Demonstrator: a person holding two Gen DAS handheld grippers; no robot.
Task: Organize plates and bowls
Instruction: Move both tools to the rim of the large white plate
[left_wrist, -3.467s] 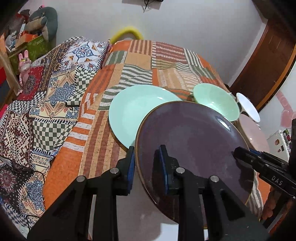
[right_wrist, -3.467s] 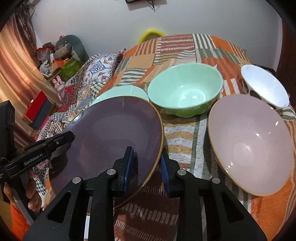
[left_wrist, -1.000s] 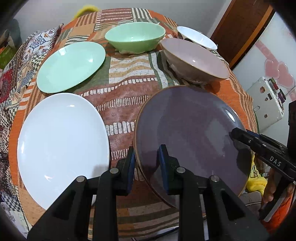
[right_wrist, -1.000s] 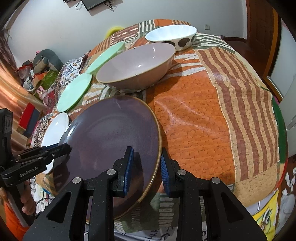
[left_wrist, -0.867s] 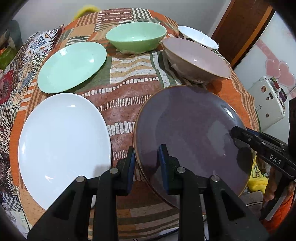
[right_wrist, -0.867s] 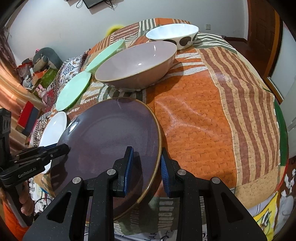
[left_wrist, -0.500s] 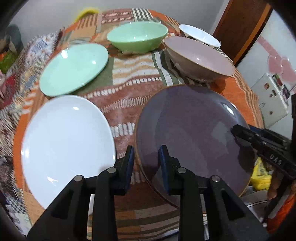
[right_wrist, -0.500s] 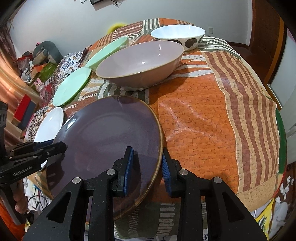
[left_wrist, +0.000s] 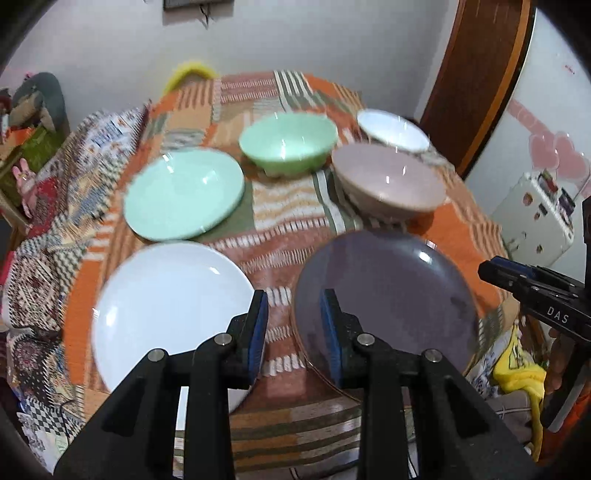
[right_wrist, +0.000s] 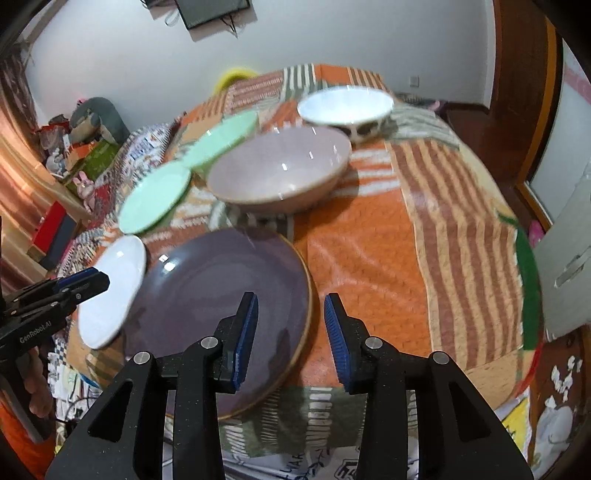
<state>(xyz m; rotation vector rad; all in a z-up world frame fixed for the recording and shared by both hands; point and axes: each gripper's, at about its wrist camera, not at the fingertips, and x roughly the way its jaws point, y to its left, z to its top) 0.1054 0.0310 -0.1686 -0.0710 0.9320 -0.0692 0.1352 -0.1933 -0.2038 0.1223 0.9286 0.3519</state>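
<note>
Plates and bowls are spread over a counter draped in a patchwork cloth; the purple plate lies flat at the near edge, a white plate just beside it on its left, a green plate behind that one. Three bowls are ranged further back — a green bowl, a mauve bowl just behind the purple plate, and a white bowl with dark spots at the far corner. The left tongs are seen above the purple plate's left rim, their jaws opening, the rim between the pads but not pressed; the right tongs stand over the plate's right rim, jaws opening too, wider apart, nothing gripped. Both views are blurred.
</note>
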